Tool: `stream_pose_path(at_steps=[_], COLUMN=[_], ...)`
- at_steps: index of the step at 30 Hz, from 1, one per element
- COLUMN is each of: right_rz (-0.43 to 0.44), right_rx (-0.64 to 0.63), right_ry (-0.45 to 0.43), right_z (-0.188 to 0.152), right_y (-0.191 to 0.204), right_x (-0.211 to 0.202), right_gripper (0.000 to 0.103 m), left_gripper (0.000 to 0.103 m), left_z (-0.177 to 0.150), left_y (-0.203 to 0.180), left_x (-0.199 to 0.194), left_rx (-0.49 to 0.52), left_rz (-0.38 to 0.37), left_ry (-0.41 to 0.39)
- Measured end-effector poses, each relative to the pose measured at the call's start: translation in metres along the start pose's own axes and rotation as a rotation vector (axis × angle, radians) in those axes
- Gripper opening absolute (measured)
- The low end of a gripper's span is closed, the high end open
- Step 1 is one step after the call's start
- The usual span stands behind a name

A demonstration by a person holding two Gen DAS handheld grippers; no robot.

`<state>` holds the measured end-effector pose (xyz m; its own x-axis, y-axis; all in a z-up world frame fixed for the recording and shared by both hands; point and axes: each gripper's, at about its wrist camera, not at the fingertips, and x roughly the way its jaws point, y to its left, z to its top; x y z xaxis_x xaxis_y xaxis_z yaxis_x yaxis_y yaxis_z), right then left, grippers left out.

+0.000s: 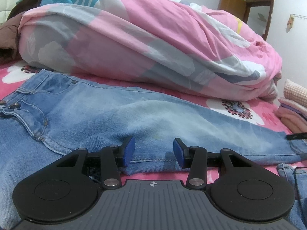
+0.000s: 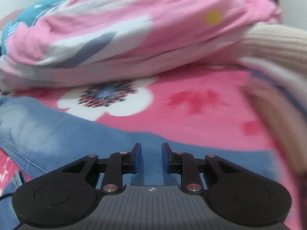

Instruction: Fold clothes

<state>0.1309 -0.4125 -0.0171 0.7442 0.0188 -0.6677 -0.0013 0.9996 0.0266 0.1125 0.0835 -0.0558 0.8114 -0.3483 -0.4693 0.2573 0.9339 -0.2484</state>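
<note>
Lying flat on the pink floral bedsheet (image 1: 268, 113), the light-blue jeans (image 1: 99, 115) stretch beneath both grippers. The left gripper (image 1: 153, 150) has fingers spread, nothing between them, over a leg's hem edge. The right gripper (image 2: 151, 158) hovers with fingers narrowly parted above denim.

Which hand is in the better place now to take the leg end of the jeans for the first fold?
Probably the right gripper: it hovers, fingers apart, over the narrow leg end of the jeans. The left gripper sits open at mid-leg, nearer the waistband.
</note>
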Motion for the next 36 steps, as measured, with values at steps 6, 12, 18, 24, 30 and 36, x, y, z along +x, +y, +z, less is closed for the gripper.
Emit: stream_pose_path(at_steps=[6,12,18,24,30,36], right_rz=[-0.326,-0.207,-0.303,-0.163,-0.298,-0.012], right_rx=[0.033,0.044,0.233,0.021,0.236,0.033], right_ry=[0.059,0.049,0.006,0.053,0.042,-0.027], right_z=[-0.004,-0.003,0.0,-0.044,-0.071,-0.028], right_y=[-0.045,-0.032,-0.074,-0.061,-0.099,0.005], right_x=[0.006,0.014,0.003,-0.032,-0.09,-0.073], right_gripper=[0.012,0.013,0.012,0.013,0.014,0.014], left_gripper=[0.044,0.044,0.044,0.044,0.044,0.044], left_z=[0.0,0.0,0.0,0.0,0.001,0.0], left_y=[0.0,0.0,-0.001,0.0,-0.001,0.001], left_x=[0.001,0.0,0.0,0.0,0.001,0.0], left_rx=[0.006,0.004,0.005,0.002,0.008,-0.003], left_rz=[0.004,0.004,0.004,0.002,0.006,0.0], left_ry=[0.005,0.005,0.005,0.006,0.007,0.004])
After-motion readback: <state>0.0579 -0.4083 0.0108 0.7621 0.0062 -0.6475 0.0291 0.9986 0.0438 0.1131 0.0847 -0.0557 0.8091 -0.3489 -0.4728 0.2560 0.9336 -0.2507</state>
